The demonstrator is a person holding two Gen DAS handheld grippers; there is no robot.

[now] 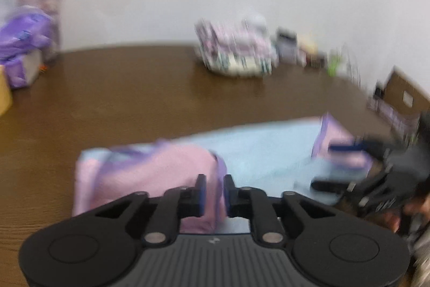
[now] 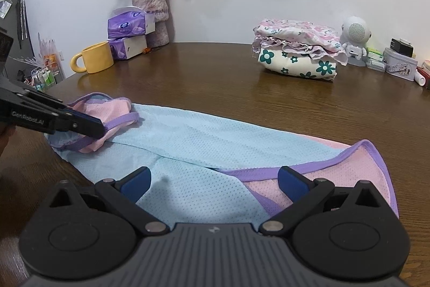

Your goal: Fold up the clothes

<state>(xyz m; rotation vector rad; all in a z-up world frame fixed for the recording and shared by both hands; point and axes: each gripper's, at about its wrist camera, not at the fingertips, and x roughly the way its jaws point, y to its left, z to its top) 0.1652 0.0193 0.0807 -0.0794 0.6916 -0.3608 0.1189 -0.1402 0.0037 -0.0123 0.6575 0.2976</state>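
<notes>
Garment: a blue mesh shirt (image 2: 204,144) with pink sleeves and purple trim lies spread flat near the front edge of the brown table (image 2: 268,104).
Left gripper (image 1: 214,191): jaws nearly closed, pinching the pink sleeve (image 1: 161,174) at its purple cuff; the left view is motion-blurred.
Right gripper (image 2: 213,182): jaws wide apart, holding nothing, poised just above the shirt's body beside the other pink sleeve (image 2: 349,179).
Step in hand: judged to be folding the left sleeve inward over the body.
Technique: carry the cuff low and straight across, lay it flat on the blue panel, and release only once the crease is even.
Finished pile: folded floral clothes (image 2: 298,53) sit well apart at the table's far side.
</notes>
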